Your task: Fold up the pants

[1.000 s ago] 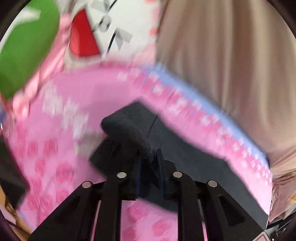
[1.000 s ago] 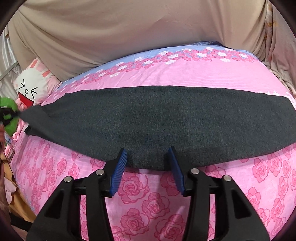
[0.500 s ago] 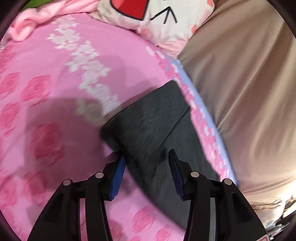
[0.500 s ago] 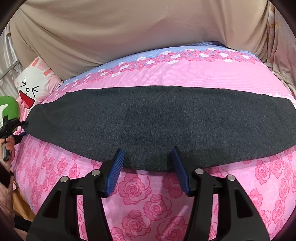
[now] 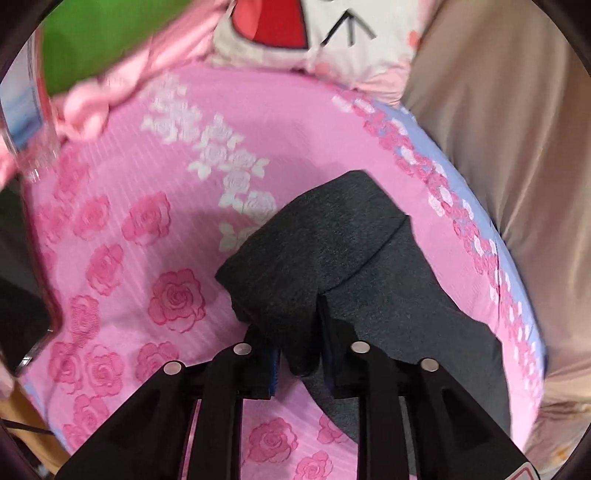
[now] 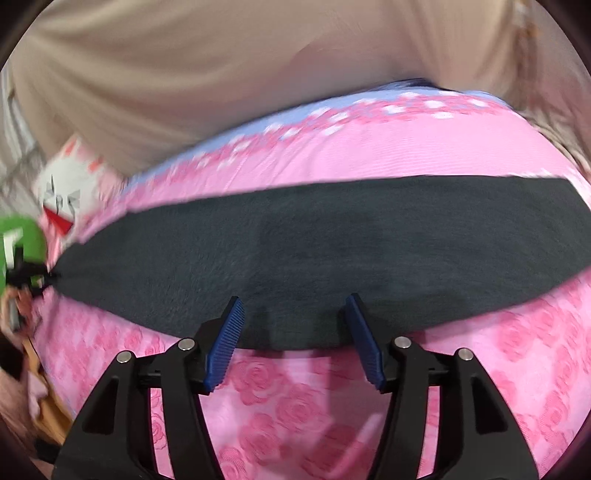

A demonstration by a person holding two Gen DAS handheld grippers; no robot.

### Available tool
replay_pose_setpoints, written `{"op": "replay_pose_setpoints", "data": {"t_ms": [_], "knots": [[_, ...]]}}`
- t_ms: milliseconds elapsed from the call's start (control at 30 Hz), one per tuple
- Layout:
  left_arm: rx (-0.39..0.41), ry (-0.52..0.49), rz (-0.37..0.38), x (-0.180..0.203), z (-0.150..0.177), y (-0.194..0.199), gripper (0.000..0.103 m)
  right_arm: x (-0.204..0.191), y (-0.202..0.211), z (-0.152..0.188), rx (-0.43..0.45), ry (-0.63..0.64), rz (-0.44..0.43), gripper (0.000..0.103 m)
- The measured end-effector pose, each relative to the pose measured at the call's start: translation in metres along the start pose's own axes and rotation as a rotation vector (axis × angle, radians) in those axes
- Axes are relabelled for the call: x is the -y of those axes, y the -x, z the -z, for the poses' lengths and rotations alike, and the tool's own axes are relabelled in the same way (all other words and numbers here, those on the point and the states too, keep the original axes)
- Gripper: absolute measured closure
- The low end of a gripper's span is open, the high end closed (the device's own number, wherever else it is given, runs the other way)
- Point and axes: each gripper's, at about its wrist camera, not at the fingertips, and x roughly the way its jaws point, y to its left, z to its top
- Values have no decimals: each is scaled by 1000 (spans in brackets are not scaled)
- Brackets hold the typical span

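Note:
Dark grey pants (image 6: pixel 314 251) lie folded lengthwise in a long band across the pink rose bedsheet (image 6: pixel 369 147). My left gripper (image 5: pixel 299 343) is shut on the pants' end (image 5: pixel 317 251), which bunches up between its jaws and is lifted off the sheet. It also shows small at the far left of the right wrist view (image 6: pixel 40 280), at the pants' left end. My right gripper (image 6: pixel 293 343) is open, its blue pads (image 6: pixel 225 343) straddling the pants' near edge at the middle, holding nothing.
A white cartoon-face pillow (image 5: pixel 314 33) and a green cushion (image 5: pixel 92 40) sit at the head of the bed. A beige curtain (image 6: pixel 221 74) hangs behind the bed. The bed's edge (image 5: pixel 37 332) drops off at the left.
My left gripper was shut on the pants, opened over the pants' end half a second ago, and has shut on it again. My right gripper stays open and has moved slightly.

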Motion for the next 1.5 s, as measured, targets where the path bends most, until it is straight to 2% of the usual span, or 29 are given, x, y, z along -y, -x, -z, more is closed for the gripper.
{"op": "replay_pose_setpoints", "data": {"t_ms": [33, 100, 133, 233, 367, 400, 467, 600, 667, 700, 767, 800, 900, 933, 1000, 1067, 1133, 1200, 1267, 1367, 1433, 1500], "knots": [[6, -18, -12, 3, 2, 5, 77, 17, 11, -1, 26, -2, 69, 42], [31, -18, -59, 3, 5, 17, 62, 44, 27, -3, 59, -10, 179, 42], [86, -5, -131, 1, 4, 27, 49, 59, 36, -5, 73, -23, 225, 42], [244, -14, -298, 0, 22, 57, 46, 112, 58, -13, 105, -116, 301, 42], [312, -132, -290, 36, 53, 78, 46, 177, 58, -24, 73, -259, 363, 42], [329, -193, -281, 56, 67, 80, 45, 186, 56, -25, 68, -284, 350, 42], [351, -287, -276, 90, 86, 72, 27, 208, 47, -27, 42, -367, 281, 42], [375, -525, -244, 165, 142, 46, 24, 215, 37, -37, 36, -393, 209, 40], [360, -637, -232, 197, 171, 25, 23, 212, 33, -41, 29, -383, 211, 42], [356, -683, -219, 212, 186, 16, 22, 210, 30, -43, 26, -374, 216, 48], [340, -734, -201, 233, 206, 3, 22, 207, 23, -44, 10, -357, 211, 89], [331, -750, -188, 238, 211, -2, 22, 205, 18, -48, 8, -353, 202, 94], [284, -764, -154, 247, 225, -19, 22, 190, 29, -55, 72, -323, 250, 94], [243, -765, -145, 247, 226, -27, 22, 180, 35, -59, 108, -315, 237, 94], [219, -760, -163, 248, 227, -31, 22, 145, 48, -68, 169, -263, 147, 94], [205, -747, -151, 245, 225, -34, 18, 85, 50, -76, 180, -143, 28, 94], [182, -734, -139, 243, 225, -36, 17, 37, 36, -74, 139, -46, -56, 93], [176, -724, -127, 240, 224, -36, 17, -10, 7, -62, 58, 40, -129, 93], [171, -718, -122, 239, 223, -37, 16, -44, -32, -44, -37, 100, -134, 93], [167, -716, -121, 238, 223, -38, 16, -55, -71, -24, -138, 91, -101, 93], [164, -715, -117, 238, 222, -38, 16, -52, -65, -28, -113, 64, -99, 93], [159, -712, -114, 237, 222, -38, 15, -47, -67, -28, -131, 35, -102, 92]]}}
